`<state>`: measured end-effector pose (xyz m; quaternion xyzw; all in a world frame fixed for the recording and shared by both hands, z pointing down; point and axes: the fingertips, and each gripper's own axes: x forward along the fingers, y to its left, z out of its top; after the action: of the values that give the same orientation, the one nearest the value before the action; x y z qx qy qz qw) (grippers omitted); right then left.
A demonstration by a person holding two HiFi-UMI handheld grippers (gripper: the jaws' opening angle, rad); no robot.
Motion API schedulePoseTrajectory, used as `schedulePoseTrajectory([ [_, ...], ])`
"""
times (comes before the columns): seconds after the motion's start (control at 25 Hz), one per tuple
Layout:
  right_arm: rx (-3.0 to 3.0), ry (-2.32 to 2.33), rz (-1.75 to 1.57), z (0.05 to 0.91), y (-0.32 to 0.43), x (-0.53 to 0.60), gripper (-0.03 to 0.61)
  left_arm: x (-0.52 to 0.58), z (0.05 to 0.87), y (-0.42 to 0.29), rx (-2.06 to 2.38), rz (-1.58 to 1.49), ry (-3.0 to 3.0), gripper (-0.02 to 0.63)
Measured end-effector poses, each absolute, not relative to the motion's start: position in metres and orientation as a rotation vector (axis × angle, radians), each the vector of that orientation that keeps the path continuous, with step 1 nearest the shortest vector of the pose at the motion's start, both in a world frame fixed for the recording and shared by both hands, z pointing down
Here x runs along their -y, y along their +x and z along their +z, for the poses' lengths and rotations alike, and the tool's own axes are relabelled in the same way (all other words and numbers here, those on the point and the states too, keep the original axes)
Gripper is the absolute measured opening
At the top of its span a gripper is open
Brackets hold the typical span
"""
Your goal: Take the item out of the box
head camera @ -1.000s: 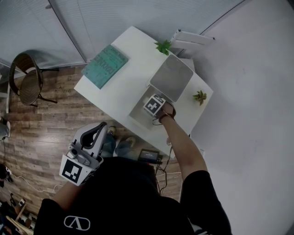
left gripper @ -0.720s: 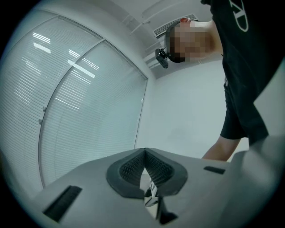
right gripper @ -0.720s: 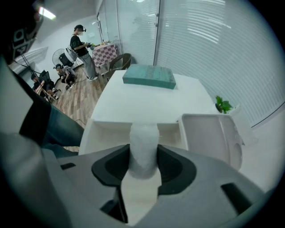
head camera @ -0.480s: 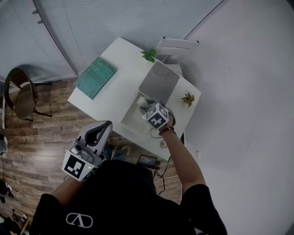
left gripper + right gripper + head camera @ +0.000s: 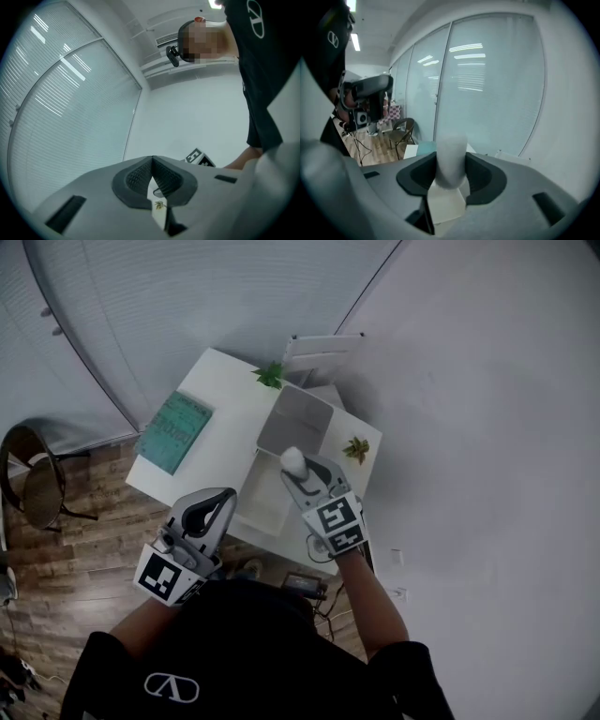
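- Right gripper [image 5: 298, 468] is clamped at a narrow opening on the white item [image 5: 292, 457]. It's lifted clear, hanging above the open box [image 5: 242, 512].
- The item looks like a small pale cylinder, gripped across its sides. My guess is light and matte, low slip risk, so moderate squeeze is enough.
- Left gripper [image 5: 220, 495] is closed and empty, parked low near the body.
- The upright lid [image 5: 292, 420] stands just behind the item, so avoid swinging back.
- Bare table [image 5: 216, 451] lies left of the box, with the teal book [image 5: 174, 432] at the far edge.

The surface [image 5: 220, 427] is being viewed from overhead; the blinds [image 5: 70, 117] are being faced from behind the left tongs [image 5: 152, 161] and right tongs [image 5: 451, 165].
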<state>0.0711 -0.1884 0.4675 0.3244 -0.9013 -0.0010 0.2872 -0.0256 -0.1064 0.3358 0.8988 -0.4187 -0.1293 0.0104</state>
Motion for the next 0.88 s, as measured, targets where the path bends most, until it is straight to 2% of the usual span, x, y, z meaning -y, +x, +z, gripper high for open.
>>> schedulePoseTrajectory([
  [0.48,2.667,1.270,-0.114,0.348,0.118,0.148,0.183,0.123,0.305,0.007,1.178,-0.468,2.912,0.005],
  [0.88,2.803,1.491,-0.115,0.328,0.144,0.121,0.183,0.127,0.288,0.017,1.143,-0.483,2.969,0.005],
])
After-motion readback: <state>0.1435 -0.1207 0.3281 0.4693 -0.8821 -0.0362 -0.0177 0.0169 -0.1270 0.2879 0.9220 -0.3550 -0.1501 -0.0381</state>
